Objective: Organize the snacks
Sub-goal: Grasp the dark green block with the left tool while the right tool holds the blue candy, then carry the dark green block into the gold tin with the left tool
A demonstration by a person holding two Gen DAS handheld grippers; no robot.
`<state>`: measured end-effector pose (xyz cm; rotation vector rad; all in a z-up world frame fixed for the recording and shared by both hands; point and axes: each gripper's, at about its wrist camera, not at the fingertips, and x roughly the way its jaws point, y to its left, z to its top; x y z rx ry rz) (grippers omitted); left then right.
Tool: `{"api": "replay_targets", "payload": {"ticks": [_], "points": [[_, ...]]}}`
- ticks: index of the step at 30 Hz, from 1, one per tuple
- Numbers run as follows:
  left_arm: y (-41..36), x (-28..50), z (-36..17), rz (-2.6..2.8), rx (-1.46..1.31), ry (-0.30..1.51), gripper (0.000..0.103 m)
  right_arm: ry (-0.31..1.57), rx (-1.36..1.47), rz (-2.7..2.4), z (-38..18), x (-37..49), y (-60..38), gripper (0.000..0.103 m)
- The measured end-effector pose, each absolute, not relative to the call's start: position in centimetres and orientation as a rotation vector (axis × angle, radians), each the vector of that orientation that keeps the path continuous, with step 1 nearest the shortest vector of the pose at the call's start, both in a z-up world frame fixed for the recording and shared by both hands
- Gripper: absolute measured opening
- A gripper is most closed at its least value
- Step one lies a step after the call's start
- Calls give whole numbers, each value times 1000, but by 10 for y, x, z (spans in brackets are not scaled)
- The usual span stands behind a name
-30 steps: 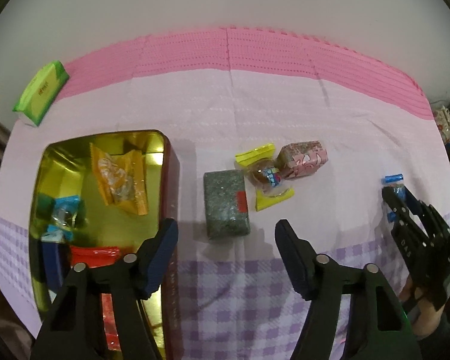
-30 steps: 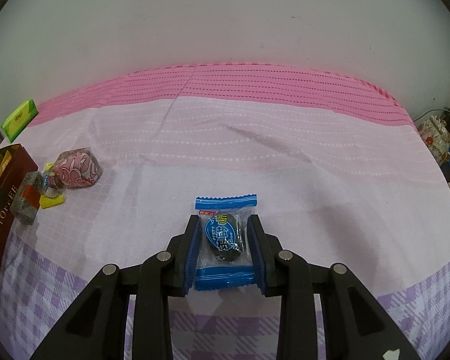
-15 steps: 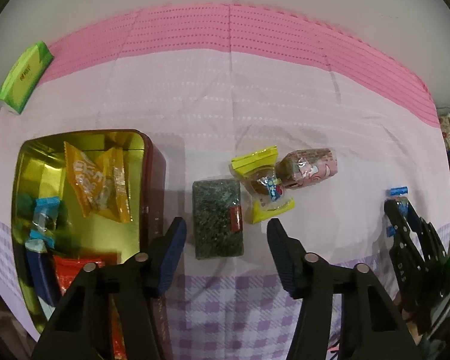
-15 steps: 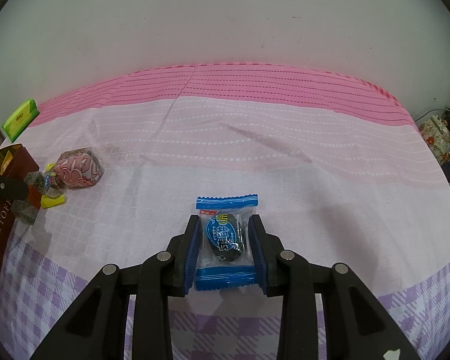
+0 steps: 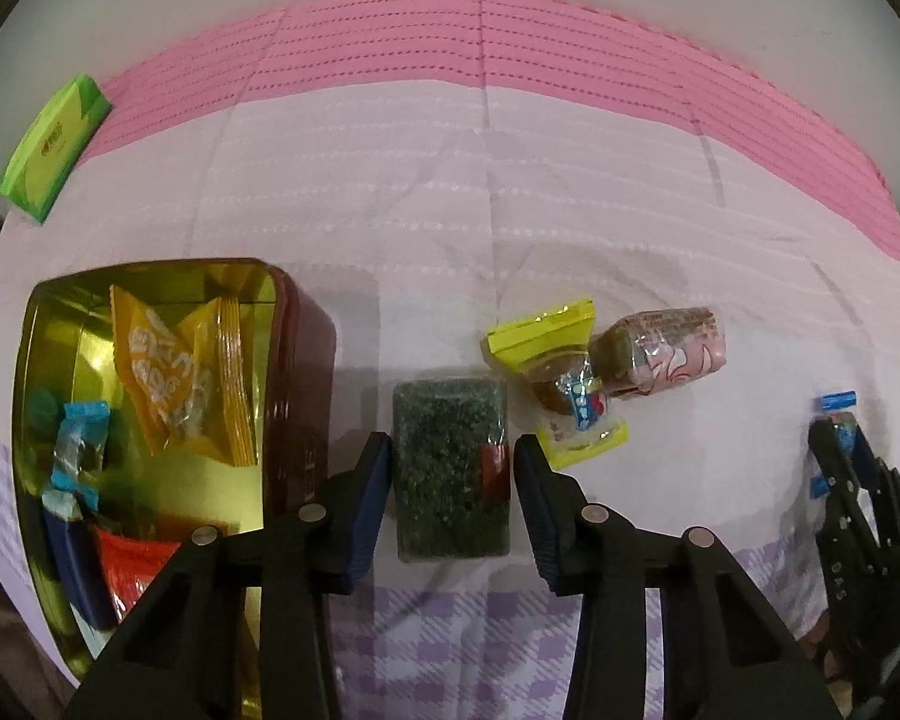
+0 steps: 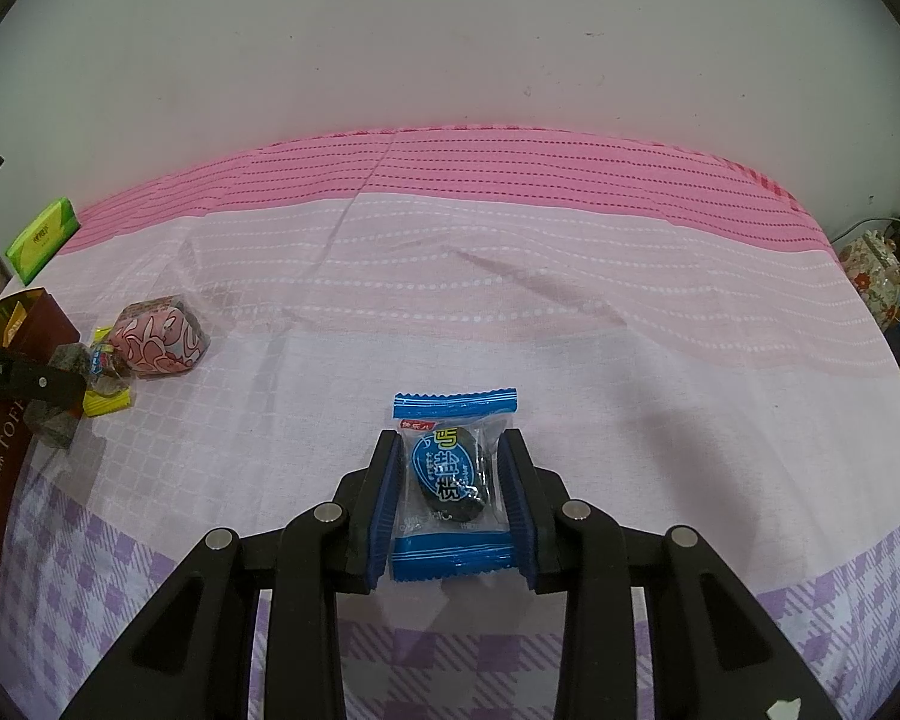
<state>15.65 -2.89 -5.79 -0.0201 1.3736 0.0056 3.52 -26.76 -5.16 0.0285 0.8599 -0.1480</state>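
Green snack block (image 5: 450, 468) between spread left gripper (image 5: 450, 480), tin (image 5: 297, 372) alongside; right gripper (image 6: 450, 498) pinching blue candy (image 6: 450, 480).

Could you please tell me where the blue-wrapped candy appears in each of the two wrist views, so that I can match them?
Left wrist view: the blue-wrapped candy sits at the far right edge, mostly hidden by the right gripper.
Right wrist view: the same candy is at lower centre, between the jaws of the right gripper.
Shared landmark: the pink-patterned snack, lying on the cloth.
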Motion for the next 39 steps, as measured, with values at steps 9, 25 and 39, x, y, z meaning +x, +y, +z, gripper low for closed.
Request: {"api": "replay_targets", "payload": {"ticks": [9, 25, 39], "points": [[-37, 152, -61, -1, 31, 1369, 37, 860, 29, -148, -52, 35, -268, 32], [-32, 102, -11, -96, 55, 1340, 37, 861, 28, -149, -51, 35, -267, 32], [68, 111, 24, 47, 16, 1254, 37, 861, 27, -150, -51, 35, -267, 32]]}}
